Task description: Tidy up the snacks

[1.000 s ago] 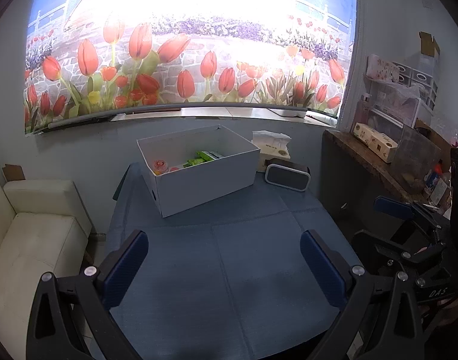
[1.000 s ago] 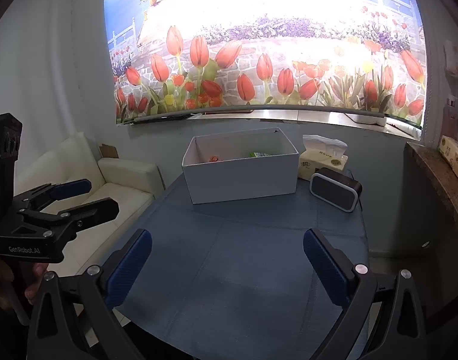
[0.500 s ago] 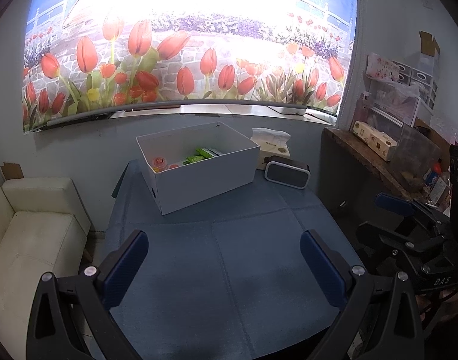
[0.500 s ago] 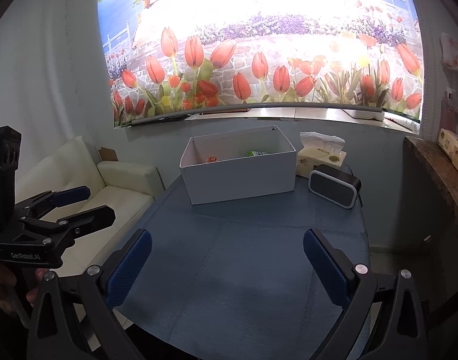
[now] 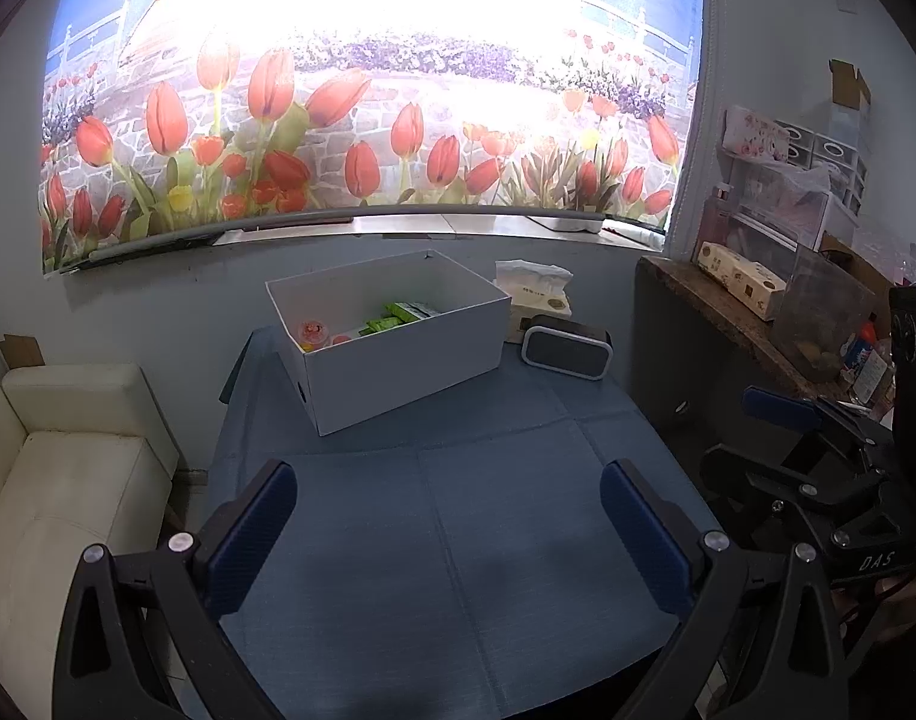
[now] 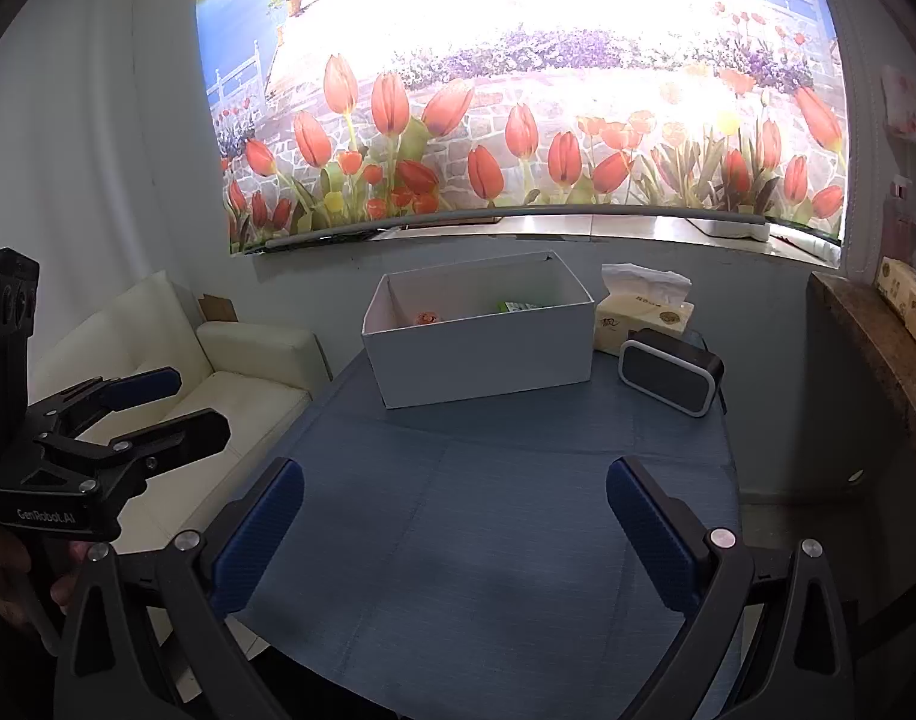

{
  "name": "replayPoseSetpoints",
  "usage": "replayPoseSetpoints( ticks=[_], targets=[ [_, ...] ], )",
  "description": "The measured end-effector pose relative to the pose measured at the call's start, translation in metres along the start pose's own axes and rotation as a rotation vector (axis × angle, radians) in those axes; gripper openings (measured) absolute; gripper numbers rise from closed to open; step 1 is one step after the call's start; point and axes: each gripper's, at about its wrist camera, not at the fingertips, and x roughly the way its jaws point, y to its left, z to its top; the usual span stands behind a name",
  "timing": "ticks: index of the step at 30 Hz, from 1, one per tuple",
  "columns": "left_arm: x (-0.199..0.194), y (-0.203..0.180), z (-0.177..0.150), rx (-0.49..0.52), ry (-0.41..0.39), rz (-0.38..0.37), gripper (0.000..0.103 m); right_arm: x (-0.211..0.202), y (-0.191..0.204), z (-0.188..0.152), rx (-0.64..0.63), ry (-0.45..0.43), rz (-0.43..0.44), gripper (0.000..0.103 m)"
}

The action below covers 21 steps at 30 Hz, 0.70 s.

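Observation:
A white open box (image 5: 398, 354) stands at the far side of the blue table (image 5: 458, 540). Inside it lie green snack packets (image 5: 398, 317) and a small pink cup snack (image 5: 312, 331). The box also shows in the right wrist view (image 6: 482, 354), with the cup (image 6: 427, 318) and green packets (image 6: 518, 306) inside. My left gripper (image 5: 449, 513) is open and empty, held above the near table. My right gripper (image 6: 455, 510) is open and empty too. Each gripper shows in the other's view, the right (image 5: 776, 438) and the left (image 6: 164, 408).
A tissue box (image 5: 536, 300) and a black speaker (image 5: 566, 354) stand right of the white box. A white sofa (image 5: 56, 468) is to the left. A cluttered wooden shelf (image 5: 758, 324) is to the right. A tulip mural covers the wall behind.
Both grippers drifted slightly; the right gripper in the left view moved a little down and right. Nothing on the table moved.

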Motion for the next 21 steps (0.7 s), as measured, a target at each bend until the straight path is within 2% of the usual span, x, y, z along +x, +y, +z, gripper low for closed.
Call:
replayPoseSetpoints(
  ticks=[21],
  targets=[
    [-0.008,0.014,-0.008,-0.008,0.002,0.003,0.103,-0.002,0.006,0.002,-0.018,-0.002,-0.002,0.103]
  ],
)
